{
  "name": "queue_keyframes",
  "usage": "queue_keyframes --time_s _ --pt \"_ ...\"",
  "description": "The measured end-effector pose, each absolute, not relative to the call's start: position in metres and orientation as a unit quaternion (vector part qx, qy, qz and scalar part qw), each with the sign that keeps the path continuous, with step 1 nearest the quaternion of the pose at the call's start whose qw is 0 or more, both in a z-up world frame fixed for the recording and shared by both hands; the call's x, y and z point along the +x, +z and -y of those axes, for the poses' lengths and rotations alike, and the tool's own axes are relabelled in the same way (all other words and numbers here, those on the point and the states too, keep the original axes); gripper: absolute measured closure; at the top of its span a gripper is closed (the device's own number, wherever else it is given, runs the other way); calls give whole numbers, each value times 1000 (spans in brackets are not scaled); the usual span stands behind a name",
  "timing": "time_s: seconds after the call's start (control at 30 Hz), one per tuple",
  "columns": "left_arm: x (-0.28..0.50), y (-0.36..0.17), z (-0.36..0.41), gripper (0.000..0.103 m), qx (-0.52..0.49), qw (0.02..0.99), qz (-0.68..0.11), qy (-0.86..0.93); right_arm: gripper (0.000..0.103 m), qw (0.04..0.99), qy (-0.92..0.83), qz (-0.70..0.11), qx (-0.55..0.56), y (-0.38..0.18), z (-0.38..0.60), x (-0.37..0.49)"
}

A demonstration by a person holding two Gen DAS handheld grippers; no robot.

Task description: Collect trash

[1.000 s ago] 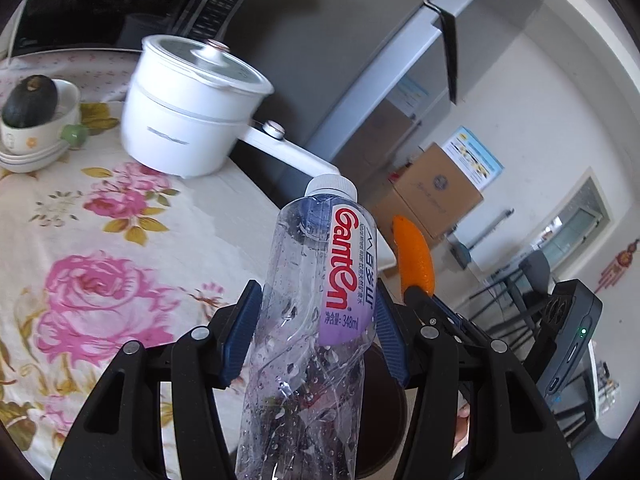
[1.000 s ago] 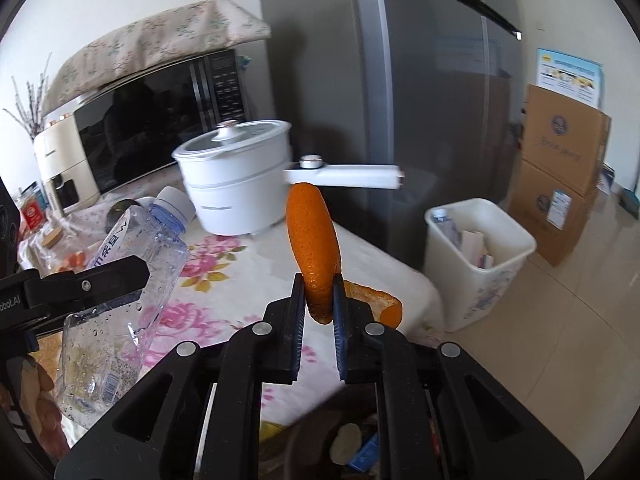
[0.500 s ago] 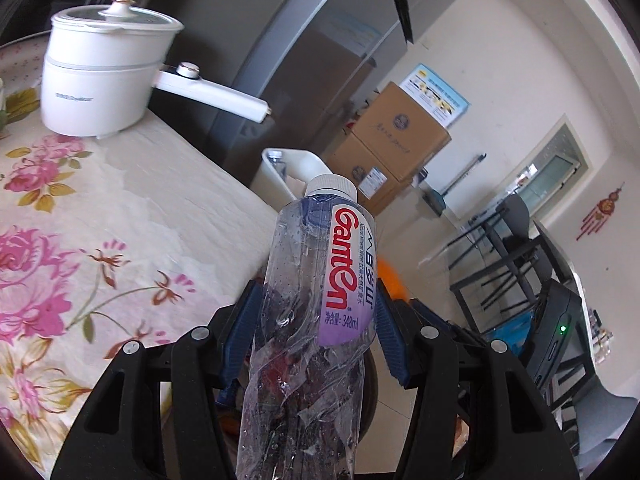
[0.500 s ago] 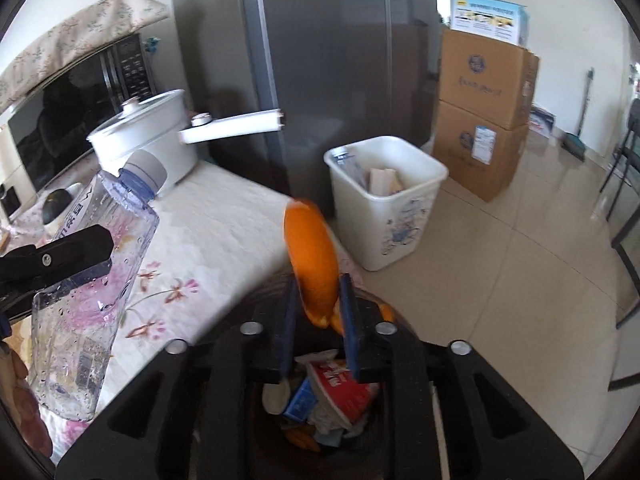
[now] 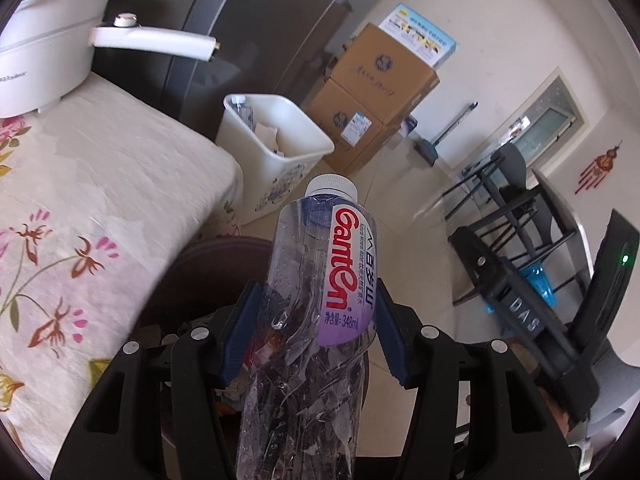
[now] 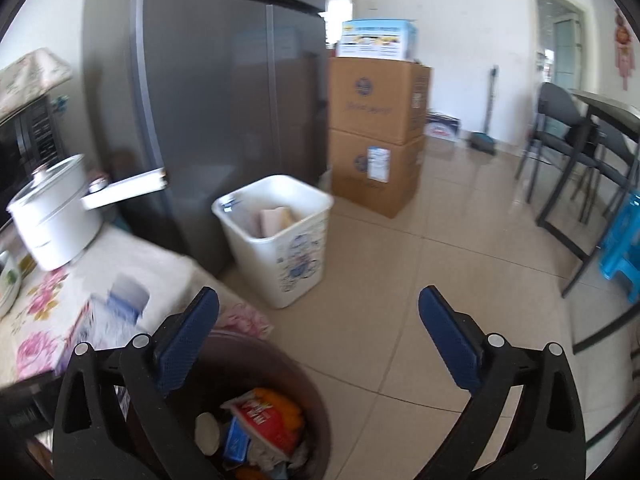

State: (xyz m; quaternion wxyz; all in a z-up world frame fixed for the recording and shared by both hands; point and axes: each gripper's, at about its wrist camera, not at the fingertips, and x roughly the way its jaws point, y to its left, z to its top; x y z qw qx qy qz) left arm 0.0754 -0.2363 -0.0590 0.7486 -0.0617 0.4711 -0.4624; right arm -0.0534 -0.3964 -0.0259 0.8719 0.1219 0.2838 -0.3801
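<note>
My left gripper (image 5: 316, 336) is shut on a crumpled clear water bottle (image 5: 320, 296) with a red and purple label, held upright over the dark round bin (image 5: 200, 264) beside the table. The same bottle (image 6: 108, 320) shows blurred at the left of the right wrist view. My right gripper (image 6: 320, 340) hangs above that bin (image 6: 304, 384) with its jaws opening wide and nothing between them. An orange peel (image 6: 284, 408) lies in the bin among wrappers and paper.
The table with a flowered cloth (image 5: 80, 208) stands left, a white pot (image 5: 44, 52) with a long handle on it. A white waste basket (image 6: 280, 236) sits on the tiled floor before a grey fridge (image 6: 224, 100). Cardboard boxes (image 6: 376, 128) and dark chairs (image 6: 576, 148) stand further off.
Both grippers swung from over the table to above the dark bin. The right gripper opened and the orange peel it held dropped into the bin. The left still holds the bottle.
</note>
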Motion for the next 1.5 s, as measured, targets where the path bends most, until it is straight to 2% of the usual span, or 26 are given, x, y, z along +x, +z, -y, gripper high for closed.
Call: queue_keyframes --time_s 0.3,0.43,0.63,0.73,0.83,1.0,1.13,1.3,1.5 --pt "76 -72 257 46 -50 737 -487 -466 7 851 -422 -289 121 -31 414 -66" --pt "74 -72 264 36 -44 739 -484 -467 7 849 -429 -286 112 -30 416 -66" --pt "75 -63 263 28 -29 768 -464 -441 7 848 -434 -286 103 -30 415 -66" --pt "72 -49 256 15 -15 811 -425 -401 7 849 -431 -287 101 -30 413 -65" --pt "63 -32 246 7 -1 863 -366 -349 7 853 -421 -291 104 -30 409 -63" --pt "55 -12 235 7 3 905 -300 -301 7 850 -436 -279 95 -23 400 -64" --pt "59 -11 229 7 -2 908 -304 -288 7 842 -468 -259 71 -16 389 -64" --pt "56 -11 232 7 41 920 -291 -260 7 849 -461 -251 60 -15 379 -58" --pt "56 -10 218 7 12 918 -295 -264 7 854 -450 -255 63 -17 372 -50"
